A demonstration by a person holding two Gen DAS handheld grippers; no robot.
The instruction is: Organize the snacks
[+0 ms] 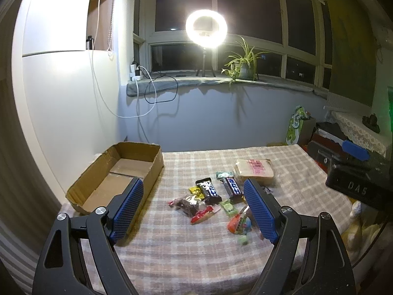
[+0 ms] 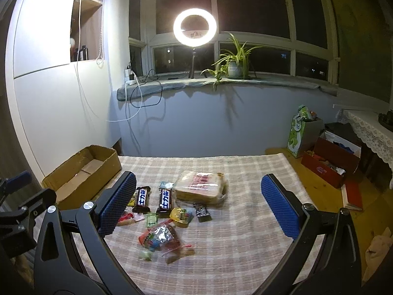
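A table covered with a pale checked cloth [image 1: 201, 253] stood in a dim room, lit by a bright ring light [image 1: 206, 27] on the windowsill beside a potted plant [image 1: 243, 65]. The left gripper [image 1: 196, 211] hung above the near part of the table with its two blue-padded fingers [image 1: 127, 211] spread wide and nothing between them. The right gripper [image 2: 196, 206] hung likewise, fingers released and empty, well clear of the cloth. A loose heap of snacks lay near the middle of the table. Two dark chocolate bars [image 2: 142, 199] with white lettering lay side by side, the second bar [image 2: 164, 201] just right of the first. Behind them, toward the window, sat a clear bag of sliced bread [image 2: 200, 188] with red print. In front of the bars lay small sweets: a yellow-wrapped candy [image 2: 182, 216], a small green packet [image 2: 151, 220], a small dark wrapper [image 2: 202, 212], and an orange and silver packet [image 2: 157, 237] nearest the camera. In the left wrist view a bag of dark brown treats [image 1: 189, 205] showed at the left of the heap. An open cardboard box [image 1: 118, 172] stood empty at the far left corner of the table, apart from the snacks. At the right, beyond the table edge, stood a green patterned paper bag [image 2: 298, 132] and a red box [image 2: 331, 159] on the wooden floor.
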